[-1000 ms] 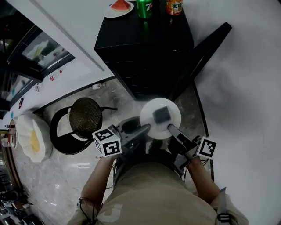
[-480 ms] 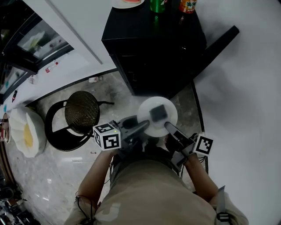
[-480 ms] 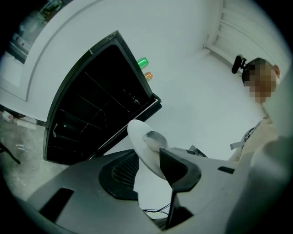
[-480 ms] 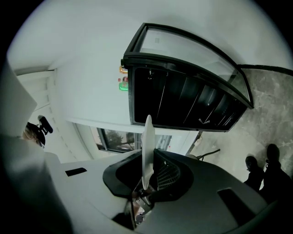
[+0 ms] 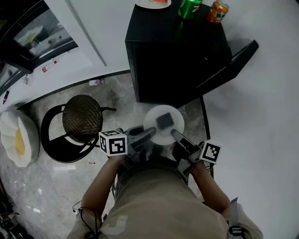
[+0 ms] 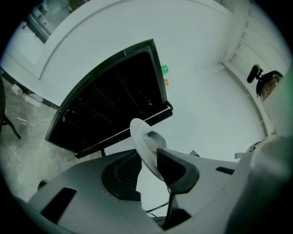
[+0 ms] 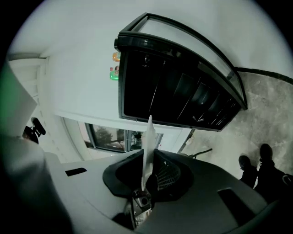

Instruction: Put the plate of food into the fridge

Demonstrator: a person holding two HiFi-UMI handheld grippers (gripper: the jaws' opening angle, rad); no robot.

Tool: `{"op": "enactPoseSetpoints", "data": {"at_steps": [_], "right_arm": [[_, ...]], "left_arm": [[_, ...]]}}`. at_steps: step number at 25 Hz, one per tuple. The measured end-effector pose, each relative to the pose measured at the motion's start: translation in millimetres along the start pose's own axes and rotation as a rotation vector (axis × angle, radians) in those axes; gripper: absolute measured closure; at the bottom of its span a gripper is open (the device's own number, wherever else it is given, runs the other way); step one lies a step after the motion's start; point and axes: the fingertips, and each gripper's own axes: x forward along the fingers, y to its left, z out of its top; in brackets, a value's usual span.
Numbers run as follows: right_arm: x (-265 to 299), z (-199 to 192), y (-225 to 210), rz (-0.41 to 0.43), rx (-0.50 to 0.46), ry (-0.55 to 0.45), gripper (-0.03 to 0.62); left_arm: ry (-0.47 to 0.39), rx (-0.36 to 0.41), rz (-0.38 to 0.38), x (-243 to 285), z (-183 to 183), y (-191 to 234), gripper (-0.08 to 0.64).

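Observation:
A white plate [image 5: 163,127] with a dark grey square piece of food [image 5: 164,121] hangs level above the floor, in front of the black fridge [image 5: 177,51], whose door [image 5: 229,60] stands open to the right. My right gripper [image 5: 174,134] is shut on the plate's near right rim. In the right gripper view the plate [image 7: 149,135] shows edge-on between the right gripper's [image 7: 147,160] pads. My left gripper [image 5: 150,133] is at the plate's left rim with its jaws closing. There the plate [image 6: 139,137] lies against one jaw of the left gripper [image 6: 149,160], with a gap to the other.
On the fridge top stand a green can [image 5: 189,8], an orange can [image 5: 217,11] and a plate of watermelon [image 5: 154,2]. A black stool with a woven seat [image 5: 81,116] is at my left. A small bottle [image 5: 95,82] lies by the wall. The white wall runs along the right.
The plate and both grippers have come closer to the fridge. The left gripper's jaws have narrowed round the plate's left rim. The right grip is unchanged.

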Motion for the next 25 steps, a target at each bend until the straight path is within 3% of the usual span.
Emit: {"op": "enactPoseSetpoints", "data": {"at_steps": [7, 14, 22, 25], "right_arm": [[29.4, -5.7, -10.2, -0.106, -0.106, 0.026, 0.535], [60.1, -12.6, -14.2, -0.137, -0.192, 0.041, 0.534], [80.7, -16.1, -53.0, -0.211, -0.071, 0.052, 0.531], [84.9, -13.3, -64.2, -0.223, -0.068, 0.063, 0.529]], "left_arm": [[-0.018, -0.099, 0.015, -12.2, 4.4, 30.9, 0.471], [0.001, -0.097, 0.04, -18.4, 15.7, 58.8, 0.503], [0.023, -0.203, 0.098, -17.9, 15.7, 93.6, 0.517], [0.013, -0.256, 0.115, -13.1, 13.0, 105.2, 0.523]]}}
